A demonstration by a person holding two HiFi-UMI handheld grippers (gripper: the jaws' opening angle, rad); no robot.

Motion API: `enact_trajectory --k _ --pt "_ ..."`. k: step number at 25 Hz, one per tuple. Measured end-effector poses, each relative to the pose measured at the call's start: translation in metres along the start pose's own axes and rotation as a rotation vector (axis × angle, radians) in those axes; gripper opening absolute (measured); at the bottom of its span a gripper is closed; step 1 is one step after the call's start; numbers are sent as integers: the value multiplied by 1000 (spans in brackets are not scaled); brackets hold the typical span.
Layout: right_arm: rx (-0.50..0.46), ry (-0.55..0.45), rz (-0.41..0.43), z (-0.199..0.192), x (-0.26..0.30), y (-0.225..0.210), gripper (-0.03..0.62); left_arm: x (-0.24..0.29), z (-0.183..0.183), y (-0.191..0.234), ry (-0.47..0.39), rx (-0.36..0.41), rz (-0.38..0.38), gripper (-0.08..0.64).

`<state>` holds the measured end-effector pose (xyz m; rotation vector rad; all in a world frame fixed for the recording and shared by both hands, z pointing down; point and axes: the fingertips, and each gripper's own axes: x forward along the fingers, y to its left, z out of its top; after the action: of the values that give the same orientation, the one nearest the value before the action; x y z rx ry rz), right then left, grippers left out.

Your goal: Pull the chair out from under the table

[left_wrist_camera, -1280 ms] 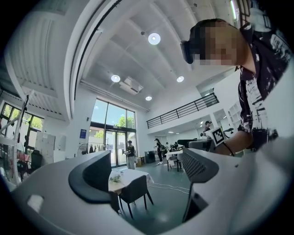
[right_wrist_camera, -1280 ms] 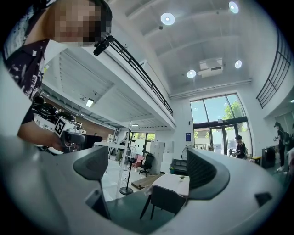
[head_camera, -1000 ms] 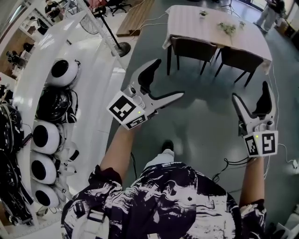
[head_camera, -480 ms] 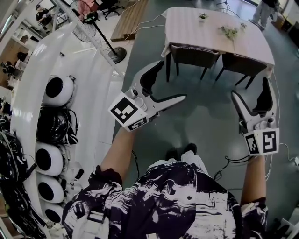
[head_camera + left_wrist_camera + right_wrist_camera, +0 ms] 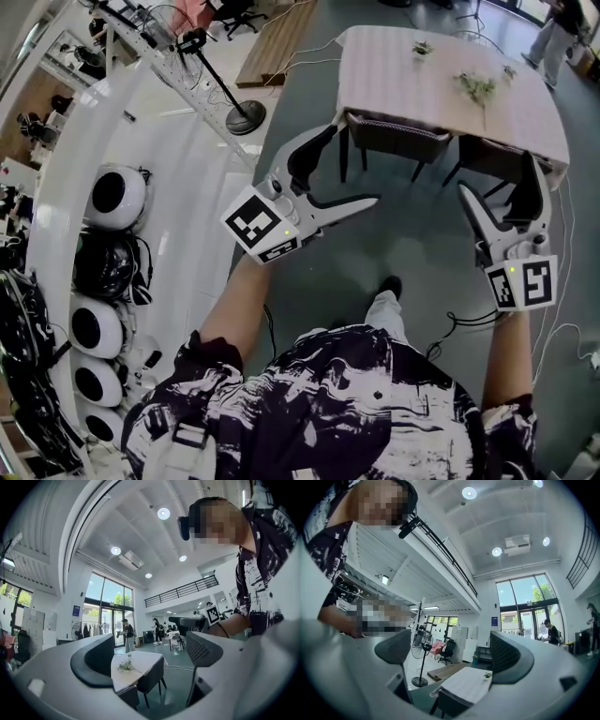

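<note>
Facing the surface, the left claw and right claw hang released and empty, short of the chair tucked under its edge, seemingly readied for the backrest.

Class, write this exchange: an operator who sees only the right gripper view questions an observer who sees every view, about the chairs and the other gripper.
Operator: I see one chair. Are there more?
Observer: Yes. The head view shows two, a left chair and a right chair, both tucked under the table's near edge.
Operator: Is the left gripper holding anything?
Observer: No. The left gripper is open and empty, touching neither chair.
</note>
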<state>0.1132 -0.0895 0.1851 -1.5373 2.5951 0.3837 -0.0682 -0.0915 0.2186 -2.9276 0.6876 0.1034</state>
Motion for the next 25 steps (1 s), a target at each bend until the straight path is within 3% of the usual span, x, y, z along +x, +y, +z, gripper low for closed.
enact_trajectory --k 10,17,25 --pt "31 33 101 -59 74 -101 480 101 -23 72 42 -1 76 462" --pt "14 89 148 -104 116 -105 480 118 -64 118 110 -34 78 462" --pt "-150 258 174 -156 133 -106 480 144 -115 151 217 -14 -20 460"
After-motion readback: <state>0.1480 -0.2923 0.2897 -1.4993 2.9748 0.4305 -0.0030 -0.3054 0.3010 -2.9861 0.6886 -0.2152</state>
